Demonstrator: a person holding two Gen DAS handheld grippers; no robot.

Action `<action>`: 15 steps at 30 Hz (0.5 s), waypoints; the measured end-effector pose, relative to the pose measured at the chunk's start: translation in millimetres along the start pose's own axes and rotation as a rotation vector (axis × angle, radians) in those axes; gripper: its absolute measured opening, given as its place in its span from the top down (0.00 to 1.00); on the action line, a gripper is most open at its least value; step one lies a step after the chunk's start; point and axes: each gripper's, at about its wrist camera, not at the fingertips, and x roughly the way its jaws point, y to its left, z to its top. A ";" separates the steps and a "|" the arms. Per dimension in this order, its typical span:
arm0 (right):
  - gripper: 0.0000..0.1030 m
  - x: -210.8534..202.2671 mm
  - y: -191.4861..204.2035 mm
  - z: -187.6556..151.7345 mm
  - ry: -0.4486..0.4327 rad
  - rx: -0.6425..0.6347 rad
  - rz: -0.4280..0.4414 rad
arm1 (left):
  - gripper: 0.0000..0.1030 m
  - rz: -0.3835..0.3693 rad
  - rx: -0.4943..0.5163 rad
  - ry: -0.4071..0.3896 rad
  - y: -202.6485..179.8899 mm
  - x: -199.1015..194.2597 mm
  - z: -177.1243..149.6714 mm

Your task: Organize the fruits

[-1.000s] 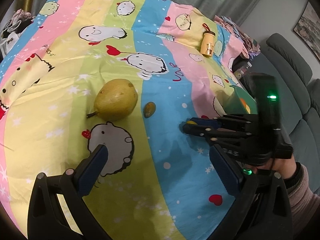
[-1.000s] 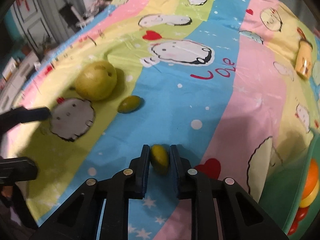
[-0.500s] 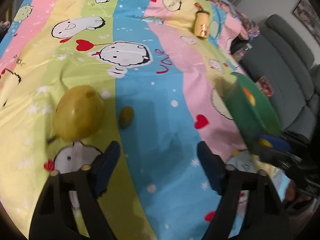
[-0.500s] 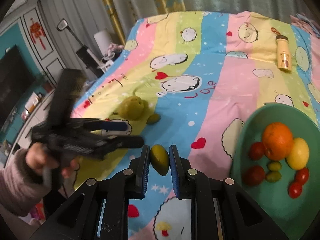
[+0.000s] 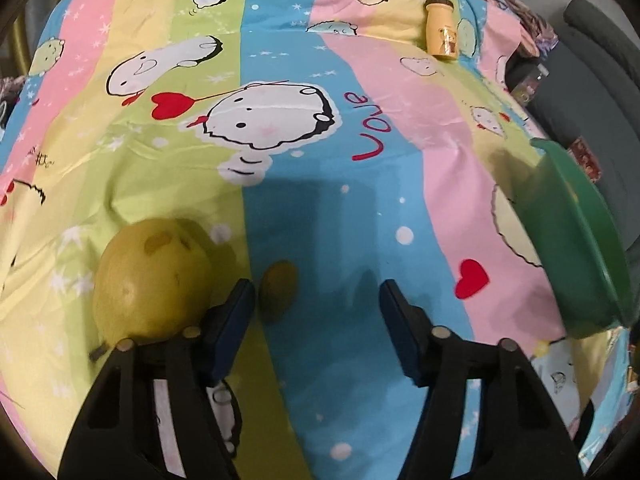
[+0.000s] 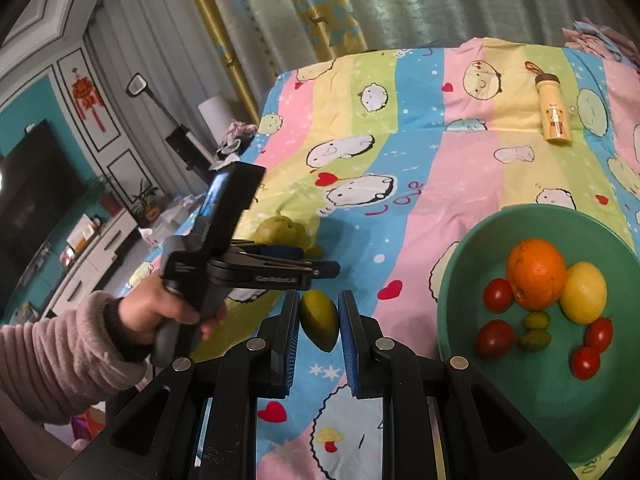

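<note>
My right gripper [image 6: 319, 322] pinches a small green fruit [image 6: 319, 324] tight between its blue pads, held above the striped cartoon bedsheet [image 6: 472, 148] just left of the green bowl [image 6: 452, 280], where an orange [image 6: 536, 274], a lemon [image 6: 586, 298], red tomatoes [image 6: 498, 295] and two more little green fruits [image 6: 536, 338] lie. My left gripper [image 5: 318, 310] is closing, pads not yet pressing, around another small green fruit on the sheet [image 5: 278, 286] beside its left finger [image 5: 230, 328], with the big yellow-green pear [image 5: 154, 284] just outside that finger. A yellow bottle [image 5: 440, 28] lies far off on the sheet.
</note>
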 end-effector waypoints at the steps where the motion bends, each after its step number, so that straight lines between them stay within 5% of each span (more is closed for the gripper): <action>1: 0.79 -0.5 -1.4 -0.8 -0.003 0.003 0.003 | 0.44 0.016 0.014 -0.006 -0.9 0.4 1.4; 6: 0.79 -4.8 -7.5 -5.4 -0.011 0.016 0.003 | 0.69 0.042 0.042 -0.003 0.7 3.7 3.7; 11: 0.79 -6.1 -12.7 -6.8 -0.020 0.031 0.004 | 0.82 0.060 0.054 0.001 7.0 3.3 3.4; 15: 0.79 -6.2 -12.8 -8.7 -0.021 0.033 0.007 | 0.82 0.042 0.028 0.007 9.9 0.3 2.9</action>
